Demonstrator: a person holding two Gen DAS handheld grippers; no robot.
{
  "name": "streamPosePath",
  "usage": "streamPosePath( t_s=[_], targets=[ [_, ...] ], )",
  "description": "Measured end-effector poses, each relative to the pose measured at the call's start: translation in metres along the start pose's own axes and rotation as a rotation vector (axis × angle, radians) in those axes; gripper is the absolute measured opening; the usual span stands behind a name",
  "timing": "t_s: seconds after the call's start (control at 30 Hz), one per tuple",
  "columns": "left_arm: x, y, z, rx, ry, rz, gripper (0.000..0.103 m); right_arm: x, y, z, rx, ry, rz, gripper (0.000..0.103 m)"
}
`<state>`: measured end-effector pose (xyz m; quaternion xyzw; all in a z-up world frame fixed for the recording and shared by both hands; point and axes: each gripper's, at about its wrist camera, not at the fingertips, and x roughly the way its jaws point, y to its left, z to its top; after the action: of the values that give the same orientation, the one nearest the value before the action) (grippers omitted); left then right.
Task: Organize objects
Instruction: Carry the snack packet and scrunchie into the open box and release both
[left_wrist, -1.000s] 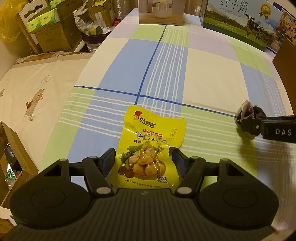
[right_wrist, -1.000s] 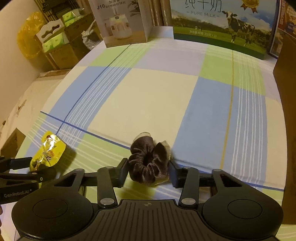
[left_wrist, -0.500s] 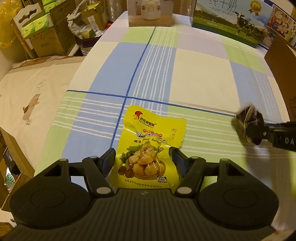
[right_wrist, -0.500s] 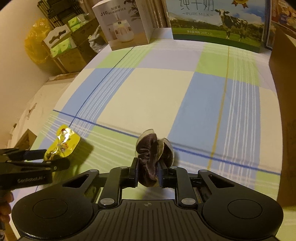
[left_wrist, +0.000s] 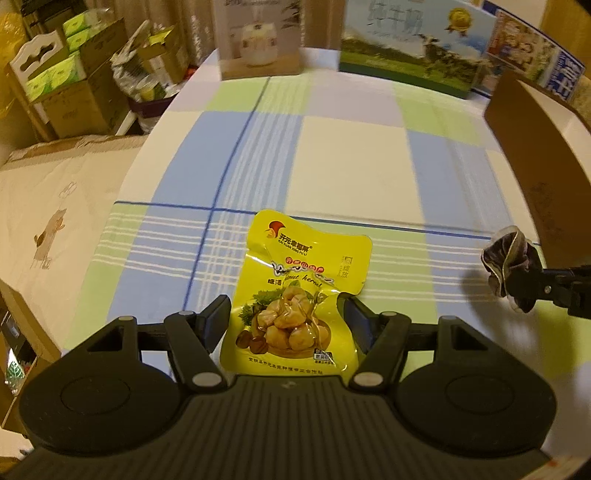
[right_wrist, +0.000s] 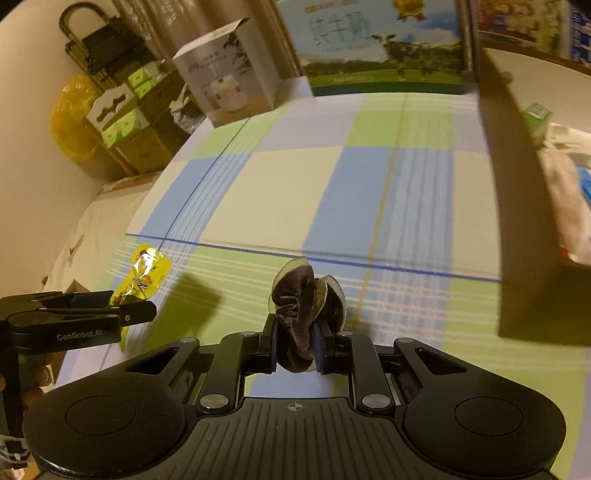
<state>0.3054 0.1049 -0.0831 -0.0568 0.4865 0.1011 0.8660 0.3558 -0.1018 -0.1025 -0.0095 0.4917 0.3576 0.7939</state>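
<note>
Right gripper (right_wrist: 295, 345) fingers clamped on a dark scrunchie (right_wrist: 301, 314), above the counter (right_wrist: 314, 192); soft, light, compressible. Left gripper (left_wrist: 286, 325) fingers pinch a yellow snack pouch (left_wrist: 299, 295) by its near end; judged slippery, crushable.

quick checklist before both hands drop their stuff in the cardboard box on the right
1. Right gripper jaws pinch the dark scrunchie: ok.
2. Left gripper jaws flank the yellow chestnut pouch with the pouch lifted, as the right wrist view shows: ok.
3. Cardboard box open, near wall facing the scrunchie: ok.
4. Room inside the box, which already holds items: cannot tell.
5. Checked cloth between grippers and box bare: ok.
6. Pouch grip firmness: cannot tell.
</note>
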Motion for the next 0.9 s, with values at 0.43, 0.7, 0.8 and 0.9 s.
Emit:
streamPosePath(
  t_s=[0.43,0.7,0.8,0.9],
  targets=[
    [-0.035,-0.073,-0.001,0.132,-0.053,-0.108,0.063,-0.079,-0.036,-0.030,0.102,-0.077,-0.031,0.015],
    [-0.051,-0.128,-0.002,0.218,-0.077,-0.172,0.063,-0.125,-0.063,-0.049,0.151,-0.128,-0.062,0.015],
    [-0.056,-0.147,-0.001,0.246,-0.087,-0.191,0.063,-0.141,-0.075,-0.054,0.168,-0.150,-0.070,0.015],
    [-0.062,-0.167,0.001,0.272,-0.102,-0.211,0.063,-0.155,-0.086,-0.057,0.182,-0.168,-0.079,0.015]
  ],
)
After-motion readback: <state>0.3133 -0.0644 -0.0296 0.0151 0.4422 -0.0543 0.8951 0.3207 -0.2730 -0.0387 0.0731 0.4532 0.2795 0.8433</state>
